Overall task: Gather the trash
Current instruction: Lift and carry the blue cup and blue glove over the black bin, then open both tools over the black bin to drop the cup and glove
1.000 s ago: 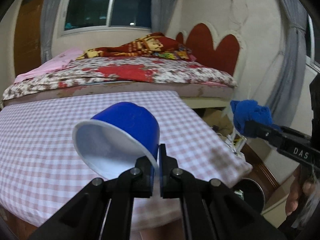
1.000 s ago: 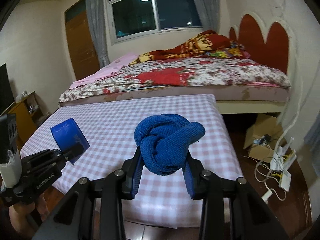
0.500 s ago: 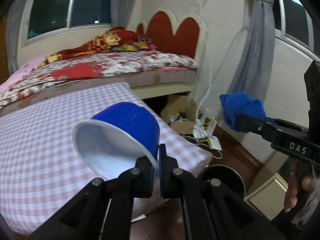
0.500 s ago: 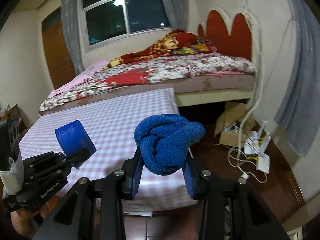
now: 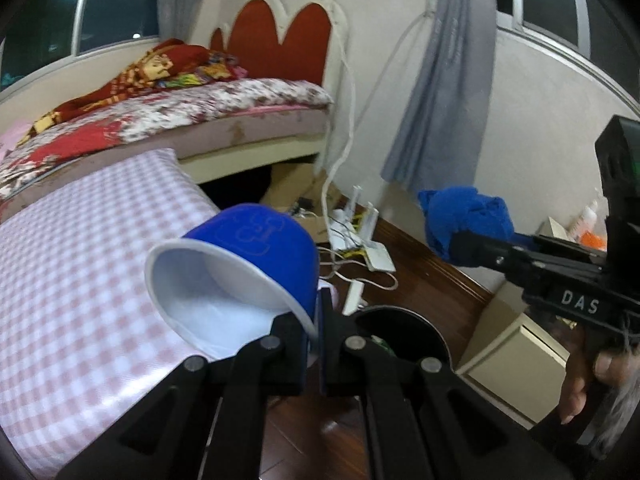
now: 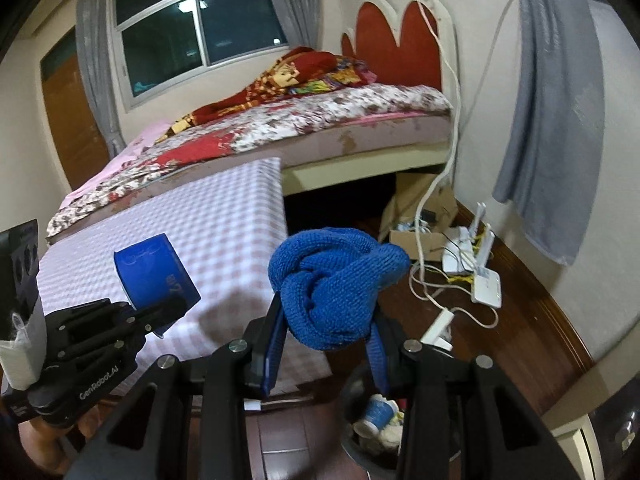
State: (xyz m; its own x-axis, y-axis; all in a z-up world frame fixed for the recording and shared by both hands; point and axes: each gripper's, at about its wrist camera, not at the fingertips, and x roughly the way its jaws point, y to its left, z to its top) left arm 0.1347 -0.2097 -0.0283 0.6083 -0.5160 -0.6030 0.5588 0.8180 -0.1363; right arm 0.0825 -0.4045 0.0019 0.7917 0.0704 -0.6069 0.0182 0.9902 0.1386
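We had both loads in hand. The left tongs (image 5: 316,320) were pinched together on the rim of the blue paper cup with the white inside (image 5: 248,264), cup lying on its side, mouth toward the camera. The right tongs (image 6: 326,332) were clamped on the knotted blue knit cloth ball (image 6: 334,280), jaws partly apart around its bulk.

The round dark trash bin (image 5: 404,332) sat on the wooden floor (image 6: 512,312) just beyond the corner of the desk with the pink-and-white checked cover (image 5: 80,260), below both tongs. In the right wrist view it already held a small blue-and-white cup and pale scraps.

Step in hand, as we judged it: bring both items over the bin mouth and drop them.

How to do it well:
- Centre each item over the opening before letting go; the right wrist view showed the cloth over the bin's near rim, not the middle.
- Cup is light and held by one edge, so it could tip sideways on release; go low first.
- Keep clear of the white cables and power strip (image 6: 440,326) beside the bin.
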